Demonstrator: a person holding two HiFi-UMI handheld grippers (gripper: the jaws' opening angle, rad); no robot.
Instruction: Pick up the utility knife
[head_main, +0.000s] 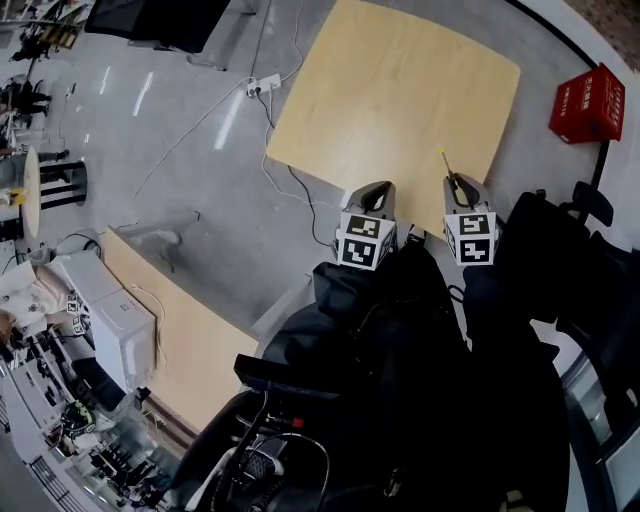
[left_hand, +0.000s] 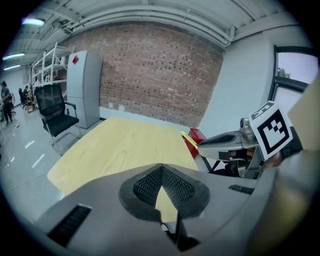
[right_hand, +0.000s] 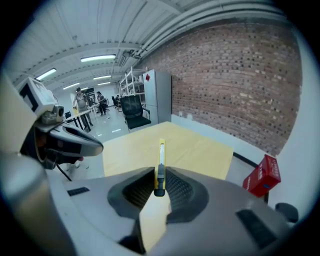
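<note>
The yellow utility knife (head_main: 452, 176) is clamped upright between the jaws of my right gripper (head_main: 461, 187), its tip pointing out over the near edge of the pale wooden table (head_main: 400, 90). In the right gripper view the knife (right_hand: 160, 167) sticks straight out from the right gripper (right_hand: 159, 186), black slider nearest the pads. My left gripper (head_main: 374, 192) hangs beside it, to the left, at the same height. Its jaws meet at the tip in the left gripper view, where the left gripper (left_hand: 161, 168) holds nothing. From there the knife (left_hand: 188, 138) shows in the right gripper (left_hand: 201, 145).
A red box (head_main: 588, 103) stands on the floor right of the table. A power strip (head_main: 265, 85) and cables lie on the floor to the left. A second wooden table (head_main: 180, 330) and cluttered shelves stand at lower left. A black office chair (left_hand: 55, 117) stands beyond the table.
</note>
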